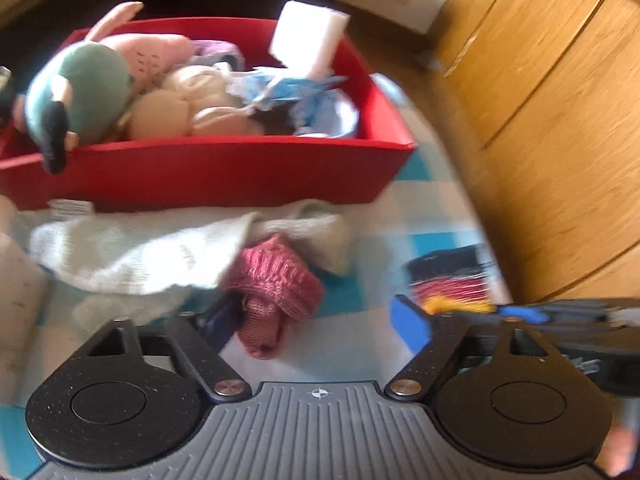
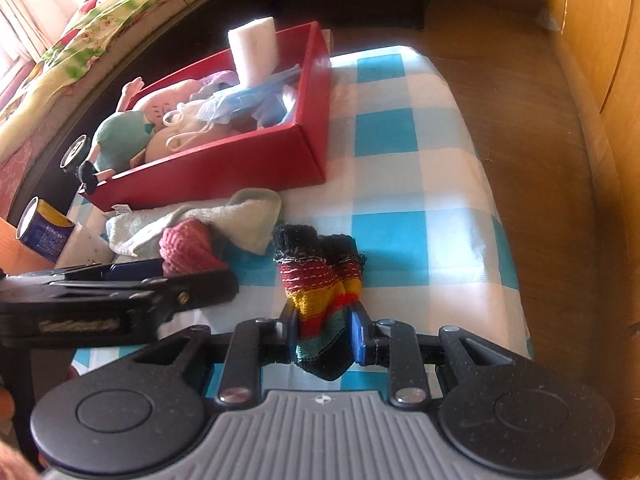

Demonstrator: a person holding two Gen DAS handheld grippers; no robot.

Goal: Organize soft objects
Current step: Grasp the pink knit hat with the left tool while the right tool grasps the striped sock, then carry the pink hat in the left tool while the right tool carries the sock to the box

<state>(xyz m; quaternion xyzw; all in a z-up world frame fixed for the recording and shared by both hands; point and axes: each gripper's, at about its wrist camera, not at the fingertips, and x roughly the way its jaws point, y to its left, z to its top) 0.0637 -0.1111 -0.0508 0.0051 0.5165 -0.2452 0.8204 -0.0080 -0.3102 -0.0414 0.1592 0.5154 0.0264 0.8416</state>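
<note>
A pink knitted piece (image 1: 276,292) lies on the checked cloth between the fingers of my left gripper (image 1: 316,320), close to the left pad. The right pad stands well clear of it, so this gripper is open. My right gripper (image 2: 324,332) is shut on a striped knitted sock (image 2: 320,280), with the blue pads pressing its lower end from both sides. The same sock (image 1: 452,276) shows at the right of the left wrist view. Behind both stands a red box (image 2: 224,168) holding plush toys, pale cloths and a white foam block (image 2: 254,50).
A pale green towel (image 1: 132,252) lies crumpled in front of the red box (image 1: 200,172), partly over the pink piece. Two cans (image 2: 44,232) stand at the table's left edge. The blue-and-white checked cloth (image 2: 400,200) ends at the right, above a wooden floor and cupboard doors (image 1: 560,80).
</note>
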